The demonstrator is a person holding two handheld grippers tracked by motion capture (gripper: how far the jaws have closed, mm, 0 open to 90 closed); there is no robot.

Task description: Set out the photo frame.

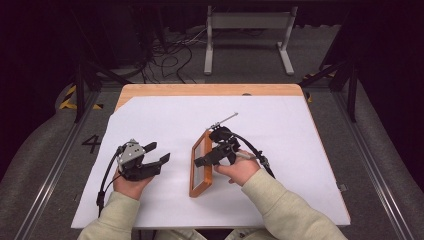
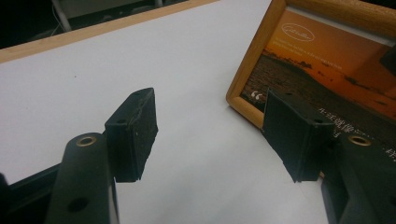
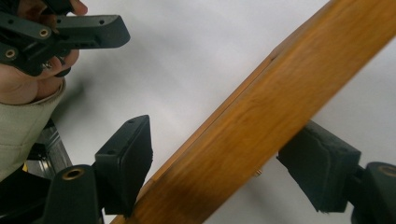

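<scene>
The right gripper stands over the wooden picture frame, its jaws set apart either side of the frame's top rail; in the right gripper view the rail runs slantwise between the two pads, the near pad at the wood or just off it and the far one not quite on it, so I'd call it a straddle and not yet a clamp. The left gripper rests to the left of the frame with jaws wide apart and nothing between them, pointing at the frame's glazed face.

The frame sits on the white sheet near the middle of the table, tipped up on its long edge and apparently leaning. Its long axis runs away from the person and slightly rightwards; the sunset print faces the left gripper.

It looks light and stiff, but the varnished wood should be slick and the pane fragile. The rail is the place to grip, square across its thickness and near the middle, keeping off the glass.
</scene>
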